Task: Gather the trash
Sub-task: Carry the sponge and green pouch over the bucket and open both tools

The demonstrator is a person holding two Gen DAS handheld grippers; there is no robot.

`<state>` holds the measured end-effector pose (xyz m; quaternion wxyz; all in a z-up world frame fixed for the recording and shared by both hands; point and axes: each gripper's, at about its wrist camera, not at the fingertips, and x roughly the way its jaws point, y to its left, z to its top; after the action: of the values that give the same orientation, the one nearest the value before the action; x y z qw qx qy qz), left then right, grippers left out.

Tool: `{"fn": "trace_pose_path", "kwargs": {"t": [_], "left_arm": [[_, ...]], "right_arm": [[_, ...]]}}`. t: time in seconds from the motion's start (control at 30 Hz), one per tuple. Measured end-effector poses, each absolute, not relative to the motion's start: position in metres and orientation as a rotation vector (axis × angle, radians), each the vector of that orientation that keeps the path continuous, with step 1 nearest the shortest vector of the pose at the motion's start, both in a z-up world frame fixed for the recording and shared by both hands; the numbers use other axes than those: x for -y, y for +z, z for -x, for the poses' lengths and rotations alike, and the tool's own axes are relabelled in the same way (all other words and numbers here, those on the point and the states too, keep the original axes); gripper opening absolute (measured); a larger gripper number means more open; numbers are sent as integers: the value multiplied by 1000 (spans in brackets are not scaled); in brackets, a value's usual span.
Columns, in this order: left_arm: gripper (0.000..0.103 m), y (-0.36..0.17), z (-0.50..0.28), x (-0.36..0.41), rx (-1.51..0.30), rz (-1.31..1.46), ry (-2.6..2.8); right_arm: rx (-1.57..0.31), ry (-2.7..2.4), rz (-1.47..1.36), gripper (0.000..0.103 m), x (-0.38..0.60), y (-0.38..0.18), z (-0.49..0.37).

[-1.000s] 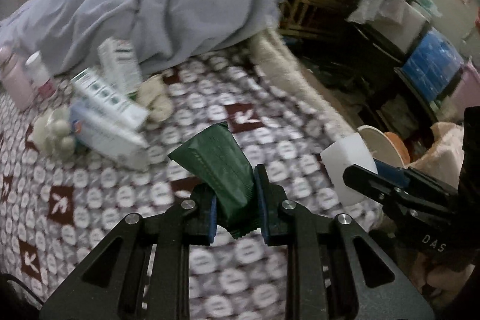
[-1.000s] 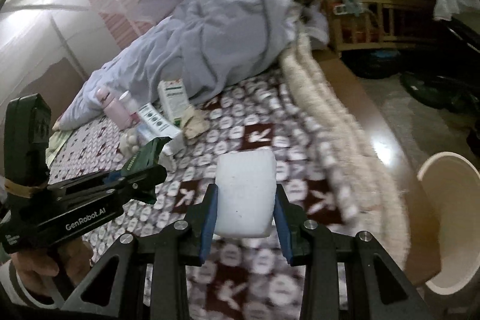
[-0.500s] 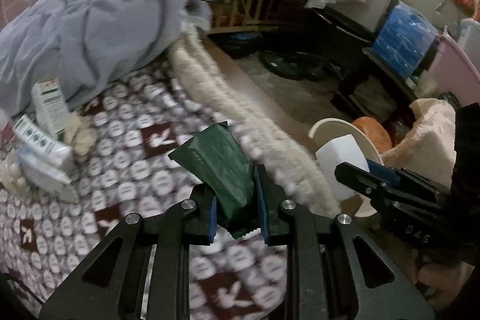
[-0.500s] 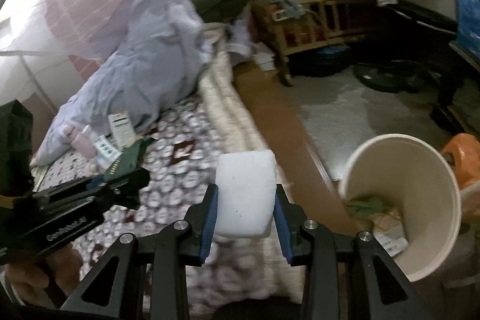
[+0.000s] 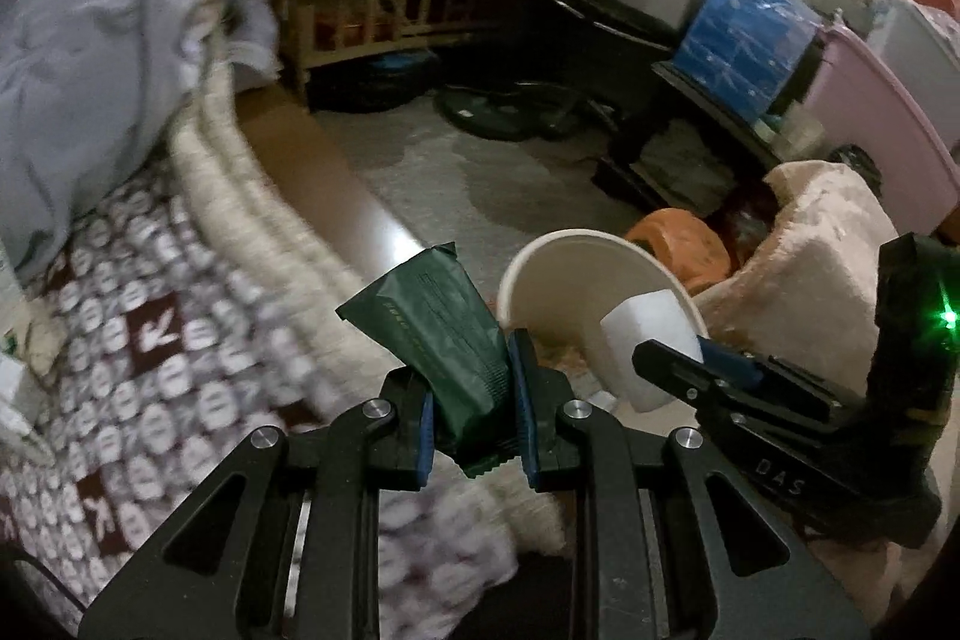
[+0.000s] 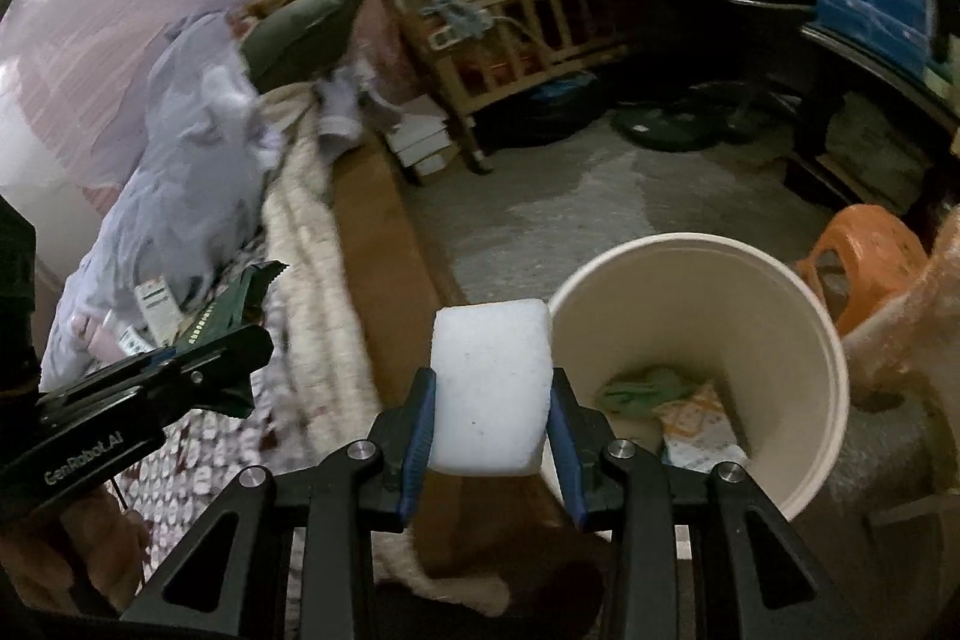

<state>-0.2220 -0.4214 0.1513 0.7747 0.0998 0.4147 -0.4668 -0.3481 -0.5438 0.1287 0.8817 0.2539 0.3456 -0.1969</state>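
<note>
Right wrist: right claw (image 6: 489, 421) clamps white foam block (image 6: 489, 394) beside bin (image 6: 780, 292).

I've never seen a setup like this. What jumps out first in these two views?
Two black grippers, each clamped on a piece of trash: the left gripper pinches a dark green wrapper, the right gripper a white foam block. Just right of the block stands a cream bin on the floor beside the bed, with some scraps already at its bottom.
</note>
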Motion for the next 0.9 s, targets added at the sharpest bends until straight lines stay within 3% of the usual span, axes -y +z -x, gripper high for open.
{"fn": "trace_pose_path", "kwargs": {"t": [0.8, 0.9], "left_arm": [[19, 127, 252, 502, -908, -276, -1186], [23, 128, 253, 502, -896, -268, -1201]], "right_arm": [[-729, -592, -633, 34, 613, 99, 390], [-727, -625, -587, 42, 613, 101, 388]]}}
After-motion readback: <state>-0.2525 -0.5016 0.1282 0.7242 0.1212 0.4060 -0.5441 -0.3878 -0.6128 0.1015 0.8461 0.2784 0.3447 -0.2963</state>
